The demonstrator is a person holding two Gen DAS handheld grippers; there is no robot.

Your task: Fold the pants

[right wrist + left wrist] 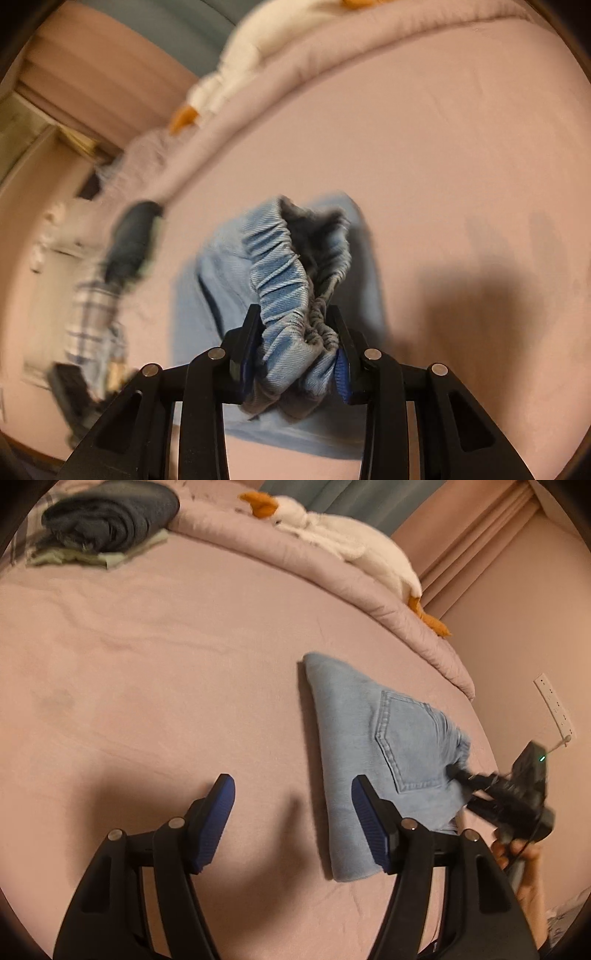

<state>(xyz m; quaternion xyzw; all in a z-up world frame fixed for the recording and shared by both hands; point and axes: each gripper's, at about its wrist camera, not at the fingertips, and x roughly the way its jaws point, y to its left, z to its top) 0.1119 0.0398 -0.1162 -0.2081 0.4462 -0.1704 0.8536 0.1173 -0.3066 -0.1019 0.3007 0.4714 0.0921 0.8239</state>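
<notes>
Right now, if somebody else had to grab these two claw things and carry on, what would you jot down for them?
Right gripper: shut on the elastic waistband of the light blue pants, bunched between the pads.
Left gripper: open, empty, above the pink bedsheet beside the pants.
Pants: already folded into a narrow stack on the bed, back pocket up.
Left to do: probably lay the waistband end flat and finish the fold.
Elsewhere: dark folded clothes and a plush goose at the far edge.

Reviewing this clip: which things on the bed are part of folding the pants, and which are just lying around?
In the job:
- light blue pants
- right gripper, shut on their elastic waistband
- left gripper, open, empty

Lying about:
- plush goose
- dark folded clothes
- rolled duvet
</notes>
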